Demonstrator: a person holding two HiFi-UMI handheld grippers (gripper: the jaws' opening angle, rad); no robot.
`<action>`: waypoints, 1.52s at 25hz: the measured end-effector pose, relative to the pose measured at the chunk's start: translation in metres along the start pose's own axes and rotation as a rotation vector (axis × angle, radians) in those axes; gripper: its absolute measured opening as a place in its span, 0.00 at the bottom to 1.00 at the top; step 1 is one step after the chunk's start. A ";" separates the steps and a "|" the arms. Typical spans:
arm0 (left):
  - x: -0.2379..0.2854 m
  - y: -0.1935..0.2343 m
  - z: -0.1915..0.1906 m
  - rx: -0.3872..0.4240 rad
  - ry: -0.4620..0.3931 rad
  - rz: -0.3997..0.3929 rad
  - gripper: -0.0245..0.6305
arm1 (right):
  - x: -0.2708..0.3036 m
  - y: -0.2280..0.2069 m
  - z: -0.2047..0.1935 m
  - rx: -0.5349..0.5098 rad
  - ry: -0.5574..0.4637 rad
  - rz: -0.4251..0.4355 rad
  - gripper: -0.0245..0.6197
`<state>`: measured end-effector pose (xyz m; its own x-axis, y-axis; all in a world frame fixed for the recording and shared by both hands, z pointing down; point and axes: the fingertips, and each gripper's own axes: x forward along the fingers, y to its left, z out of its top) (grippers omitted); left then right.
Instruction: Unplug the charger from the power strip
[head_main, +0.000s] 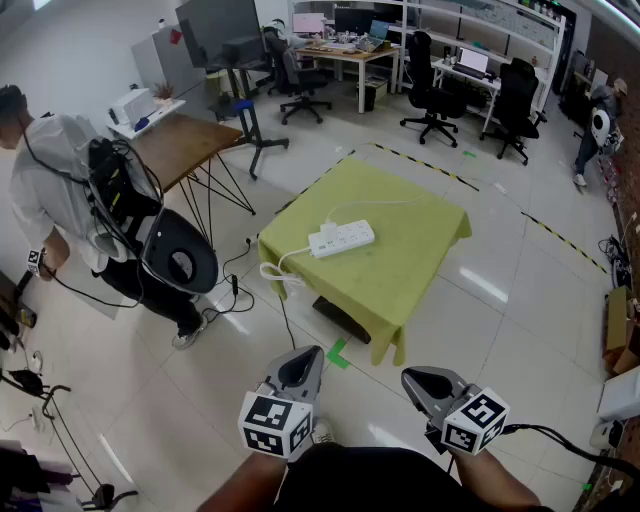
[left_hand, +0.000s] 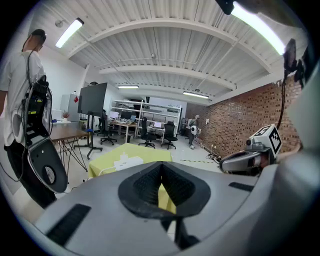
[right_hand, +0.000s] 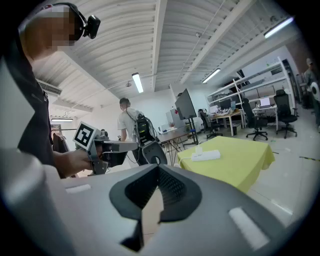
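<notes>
Hardly begun, with charger plugged into strip on table at twelve o'clock, well apart from left gripper and right gripper, both pinched closed on nothing, and approach, grip and pull left.

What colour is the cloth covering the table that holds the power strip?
The cloth is yellow-green, clearest in the head view.
</notes>
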<state>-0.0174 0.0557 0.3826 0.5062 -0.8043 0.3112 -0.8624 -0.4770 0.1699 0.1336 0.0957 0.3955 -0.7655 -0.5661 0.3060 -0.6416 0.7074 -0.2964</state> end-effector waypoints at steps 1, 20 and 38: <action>0.001 0.008 0.002 0.001 -0.005 0.000 0.05 | 0.007 0.000 0.002 -0.004 -0.002 -0.002 0.04; 0.030 0.112 -0.013 -0.007 0.027 0.028 0.05 | 0.141 -0.042 0.029 -0.046 0.004 -0.057 0.10; 0.132 0.199 -0.005 -0.057 0.099 0.150 0.05 | 0.340 -0.213 0.031 -0.036 0.168 -0.095 0.36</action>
<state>-0.1221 -0.1430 0.4621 0.3708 -0.8249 0.4267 -0.9287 -0.3313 0.1664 0.0085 -0.2600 0.5344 -0.6806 -0.5549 0.4784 -0.7063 0.6706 -0.2270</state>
